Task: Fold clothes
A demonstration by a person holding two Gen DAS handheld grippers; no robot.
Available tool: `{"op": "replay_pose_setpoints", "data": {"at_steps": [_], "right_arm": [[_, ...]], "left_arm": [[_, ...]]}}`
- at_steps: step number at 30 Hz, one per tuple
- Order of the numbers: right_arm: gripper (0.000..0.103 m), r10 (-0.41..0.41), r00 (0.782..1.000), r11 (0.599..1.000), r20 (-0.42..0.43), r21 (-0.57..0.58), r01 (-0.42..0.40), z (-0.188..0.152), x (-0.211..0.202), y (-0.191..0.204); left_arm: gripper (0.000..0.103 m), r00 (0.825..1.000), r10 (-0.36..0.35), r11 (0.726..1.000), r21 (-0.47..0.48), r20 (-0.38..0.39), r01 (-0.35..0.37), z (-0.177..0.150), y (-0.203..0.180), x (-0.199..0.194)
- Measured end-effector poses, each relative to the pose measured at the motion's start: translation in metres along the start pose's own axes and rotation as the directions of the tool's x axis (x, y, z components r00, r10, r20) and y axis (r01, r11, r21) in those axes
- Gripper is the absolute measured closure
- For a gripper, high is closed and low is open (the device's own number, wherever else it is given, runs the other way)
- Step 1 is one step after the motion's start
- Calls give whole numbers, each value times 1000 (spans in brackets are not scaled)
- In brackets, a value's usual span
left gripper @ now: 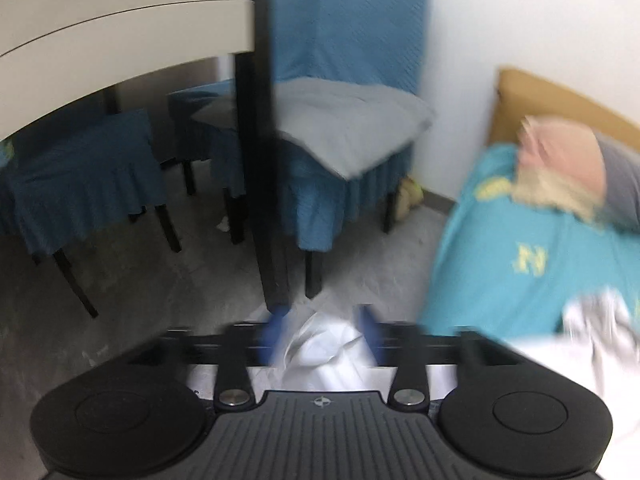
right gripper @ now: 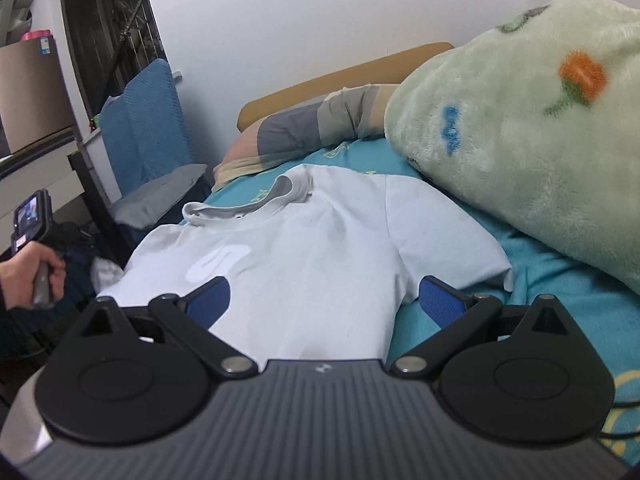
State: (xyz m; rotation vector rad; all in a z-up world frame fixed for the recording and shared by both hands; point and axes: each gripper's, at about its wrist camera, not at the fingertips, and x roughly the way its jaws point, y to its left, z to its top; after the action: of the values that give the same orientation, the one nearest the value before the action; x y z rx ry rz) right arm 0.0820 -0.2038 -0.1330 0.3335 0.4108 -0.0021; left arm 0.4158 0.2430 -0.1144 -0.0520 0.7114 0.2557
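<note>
A white T-shirt (right gripper: 312,248) lies flat, front up, on the teal bed sheet (right gripper: 560,304), collar toward the pillow. My right gripper (right gripper: 324,304) is open, its blue pads wide apart just above the shirt's lower body, holding nothing. My left gripper (left gripper: 324,332) hangs off the bed's left edge; its blue pads are closed on a bunch of white fabric (left gripper: 320,348), the shirt's left sleeve side. That view is motion-blurred. The left gripper and the hand holding it also show in the right wrist view (right gripper: 32,248).
A fluffy green blanket (right gripper: 532,128) lies right of the shirt. A striped pillow (right gripper: 304,128) lies against the headboard. Beside the bed stand blue-covered chairs (left gripper: 344,132), one with a grey cushion, and a white table (left gripper: 120,40) with black legs.
</note>
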Motion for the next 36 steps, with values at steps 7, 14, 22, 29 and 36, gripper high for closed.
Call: {"op": "replay_pose_setpoints", "data": {"at_steps": [7,14,22,29,36], "right_arm": [[0,16,1000,1000,12,-14,-16,0,4,-1],[0,47,997,996,65,68,-52,11,-23,-13],[0,64,993,980,100,182,-81,19,-68,-30],[0,123,990,878,66,458,-139,11,-73,-61],[0,143,989,787,41,601,-138,0,-48,-81]], "left_arm": [[32,979,-203,978,43,24,202,-36,-45,-107],[20,955,-297,955,12,-19,298,-98,-78,-229],[8,919,-390,921,-25,-57,389,-163,-110,-356],[1,919,-394,919,-18,-25,393,-175,-106,-381],[0,924,-382,924,-11,4,382,-186,-101,-397]]}}
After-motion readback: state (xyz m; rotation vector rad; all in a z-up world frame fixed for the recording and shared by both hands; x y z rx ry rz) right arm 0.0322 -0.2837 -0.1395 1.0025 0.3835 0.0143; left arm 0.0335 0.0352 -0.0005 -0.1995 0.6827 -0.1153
